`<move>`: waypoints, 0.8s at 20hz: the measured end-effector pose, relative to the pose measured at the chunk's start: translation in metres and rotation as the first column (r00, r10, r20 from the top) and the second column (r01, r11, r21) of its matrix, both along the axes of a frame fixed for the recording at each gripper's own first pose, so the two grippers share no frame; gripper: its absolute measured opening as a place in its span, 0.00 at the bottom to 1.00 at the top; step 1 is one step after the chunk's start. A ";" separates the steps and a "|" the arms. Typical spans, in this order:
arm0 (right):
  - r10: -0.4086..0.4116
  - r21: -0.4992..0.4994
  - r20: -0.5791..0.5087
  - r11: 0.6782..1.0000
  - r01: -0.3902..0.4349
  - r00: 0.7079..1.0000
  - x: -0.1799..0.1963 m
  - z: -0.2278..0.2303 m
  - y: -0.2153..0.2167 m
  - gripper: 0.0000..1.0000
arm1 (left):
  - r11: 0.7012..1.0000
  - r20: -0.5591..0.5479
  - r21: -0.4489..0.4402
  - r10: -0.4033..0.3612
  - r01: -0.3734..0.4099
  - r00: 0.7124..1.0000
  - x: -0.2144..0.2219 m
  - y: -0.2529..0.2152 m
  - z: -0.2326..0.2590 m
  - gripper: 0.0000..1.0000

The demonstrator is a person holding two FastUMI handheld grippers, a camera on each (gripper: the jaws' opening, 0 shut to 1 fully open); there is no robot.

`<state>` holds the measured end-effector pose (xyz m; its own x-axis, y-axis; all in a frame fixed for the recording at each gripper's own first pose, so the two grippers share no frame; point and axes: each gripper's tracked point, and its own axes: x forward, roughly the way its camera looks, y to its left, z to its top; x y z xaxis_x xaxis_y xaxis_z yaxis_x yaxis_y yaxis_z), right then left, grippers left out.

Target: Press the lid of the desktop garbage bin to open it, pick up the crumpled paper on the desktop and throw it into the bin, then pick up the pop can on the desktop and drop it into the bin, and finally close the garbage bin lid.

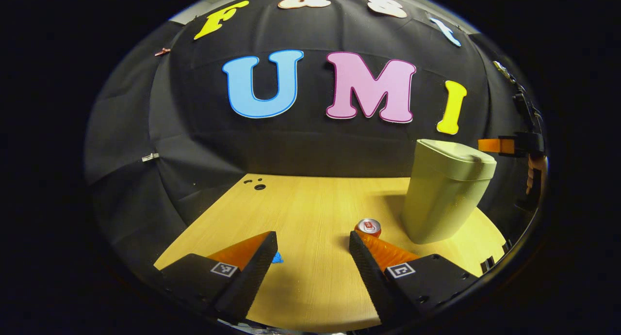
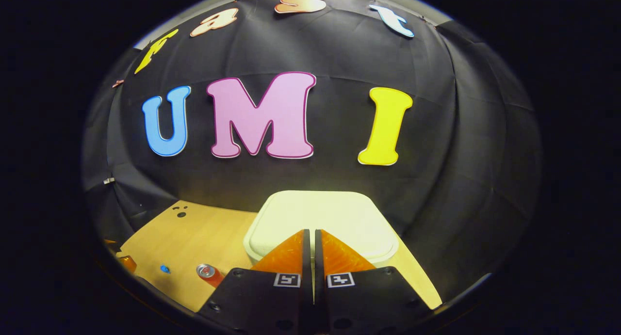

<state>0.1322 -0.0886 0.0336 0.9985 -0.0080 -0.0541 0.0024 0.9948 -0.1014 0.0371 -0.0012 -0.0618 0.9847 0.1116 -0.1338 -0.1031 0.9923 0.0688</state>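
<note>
A wooden table (image 1: 310,214) stands in a booth with black cloth walls. In the left gripper view, the left gripper (image 1: 313,247) hovers low over the near part of the table, its two fingers spread wide and holding nothing. Just beyond its right fingertip stands the can (image 1: 368,226), upright, its silver top showing. A small blue scrap, perhaps the paper (image 1: 277,258), peeks out on the table just beside the left fingertip; it is too hidden to be sure. To the right of the can, near it but apart, stands the pale green bin (image 1: 444,194), its lid (image 1: 456,153) closed. At the far right edge, above the bin, part of the other gripper shows with a hand (image 1: 535,172) behind it. In the right gripper view, the right gripper (image 2: 311,238) hangs over the bin's lid (image 2: 330,214), its fingers drawn almost together with only a thin slit between them, gripping nothing; whether the tips touch the lid cannot be told. Left of the bin on the table lie the can (image 2: 206,271) and a blue speck (image 2: 165,268).
</note>
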 end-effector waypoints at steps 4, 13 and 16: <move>-0.022 -0.012 -0.016 1.000 0.022 1.000 0.014 -0.006 -0.009 0.05 | 1.000 -0.011 -0.012 0.023 -0.023 1.000 0.003 0.006 -0.003 0.96; -0.025 -0.025 -0.038 0.999 0.024 0.999 0.018 -0.014 -0.010 0.05 | 1.000 -0.033 -0.005 0.030 -0.030 0.999 0.005 0.006 -0.011 0.96; -0.013 -0.023 -0.050 1.000 0.012 0.999 0.017 -0.016 -0.010 0.05 | 1.000 -0.035 0.005 0.021 -0.021 0.999 0.005 0.004 -0.012 0.96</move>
<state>0.1491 -0.0984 0.0178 0.9943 -0.0219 -0.1039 0.0088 0.9922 -0.1247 0.0425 0.0026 -0.0735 0.9768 0.1329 -0.1677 -0.1213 0.9896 0.0773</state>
